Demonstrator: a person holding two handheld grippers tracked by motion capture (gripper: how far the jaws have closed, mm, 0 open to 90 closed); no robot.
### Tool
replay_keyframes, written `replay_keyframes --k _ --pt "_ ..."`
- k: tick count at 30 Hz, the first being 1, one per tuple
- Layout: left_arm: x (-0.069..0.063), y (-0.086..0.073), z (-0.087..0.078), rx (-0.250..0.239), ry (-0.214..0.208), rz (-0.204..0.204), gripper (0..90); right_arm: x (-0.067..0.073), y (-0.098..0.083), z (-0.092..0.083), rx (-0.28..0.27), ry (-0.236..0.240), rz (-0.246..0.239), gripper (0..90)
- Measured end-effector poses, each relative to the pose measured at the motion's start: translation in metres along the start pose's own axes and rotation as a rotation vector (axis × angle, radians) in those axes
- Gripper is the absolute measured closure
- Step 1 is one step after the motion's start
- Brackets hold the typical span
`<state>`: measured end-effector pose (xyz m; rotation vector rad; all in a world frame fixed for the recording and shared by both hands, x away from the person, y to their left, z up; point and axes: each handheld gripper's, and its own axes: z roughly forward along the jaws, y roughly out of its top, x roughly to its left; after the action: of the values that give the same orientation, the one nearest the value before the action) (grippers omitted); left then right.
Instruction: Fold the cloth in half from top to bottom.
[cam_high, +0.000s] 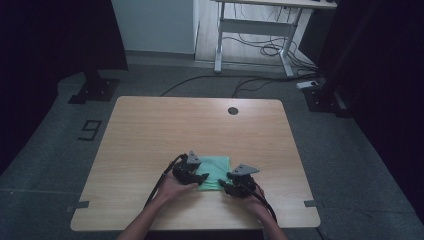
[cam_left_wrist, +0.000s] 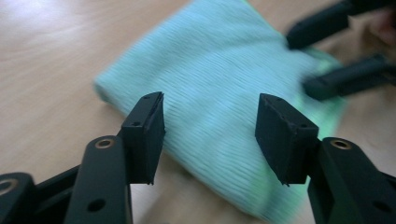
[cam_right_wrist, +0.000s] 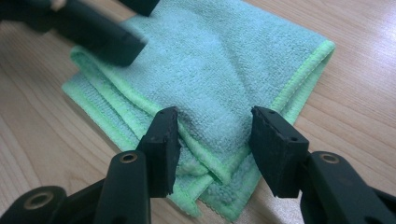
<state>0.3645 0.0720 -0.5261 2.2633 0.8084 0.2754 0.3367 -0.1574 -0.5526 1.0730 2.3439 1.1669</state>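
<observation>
I count 1 cloth (cam_high: 214, 171), mint green and folded into a rough rectangle, lying flat on 1 wooden table (cam_high: 150, 130) near the edge closest to the person, just right of the table's middle. From the cloth, my left gripper (cam_high: 201, 178) sits at about 8 o'clock and my right gripper (cam_high: 223, 181) at about 4 o'clock, so the 2 tools flank its near corners.

In the left gripper view, the left gripper (cam_left_wrist: 210, 133) has its 2 jaws spread wide with the cloth (cam_left_wrist: 219, 84) lying beyond and below the gap; the pads press on nothing. In the right gripper view, the right gripper (cam_right_wrist: 212, 149) stands roughly half open, its 2 jaws straddling the layered near corner of the cloth (cam_right_wrist: 219, 65) (I count at least 3 stacked hems there), and neither pad clamps the fabric. The table also carries 1 dark round grommet (cam_high: 233, 110) at 12 o'clock from the cloth.
</observation>
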Motion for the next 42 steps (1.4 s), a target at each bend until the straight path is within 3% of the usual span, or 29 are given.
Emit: replay_keyframes --k 4,9,14,20,26,29,31,33,38,42 --pt "-0.013 -0.007 -0.001 0.016 0.003 0.029 39.8 0.000 0.000 0.000 -0.001 0.000 0.003 52.0" --pt "-0.014 -0.010 0.008 0.015 0.029 0.052 39.8 0.000 0.000 0.000 0.002 -0.001 0.007 52.1" --pt "0.003 -0.002 0.014 0.023 -0.001 0.055 41.8 -0.004 0.005 0.004 0.007 -0.003 0.017 52.6" --pt "0.032 0.015 0.026 0.033 0.016 0.042 43.3 -0.014 0.021 0.023 0.005 -0.042 0.051 52.9" --pt "0.037 0.021 0.029 0.040 0.022 0.032 43.0 -0.021 0.024 0.028 -0.010 -0.040 0.085 52.7" --pt "0.036 0.024 0.019 0.011 0.025 -0.007 40.9 -0.022 0.023 0.024 -0.055 -0.039 0.099 51.7" --pt "0.033 0.025 0.007 -0.026 0.025 -0.018 40.8 -0.024 0.022 0.017 -0.105 -0.014 0.132 52.3" --pt "0.030 0.025 -0.003 -0.051 0.027 -0.016 40.4 -0.023 0.022 0.008 -0.139 -0.012 0.128 52.2" --pt "0.020 0.017 -0.028 -0.109 0.043 -0.033 40.5 -0.018 0.022 -0.010 -0.176 -0.007 0.108 50.9" --pt "0.017 0.005 -0.041 -0.131 0.042 -0.064 40.3 -0.013 0.018 -0.016 -0.170 0.002 0.100 50.0"
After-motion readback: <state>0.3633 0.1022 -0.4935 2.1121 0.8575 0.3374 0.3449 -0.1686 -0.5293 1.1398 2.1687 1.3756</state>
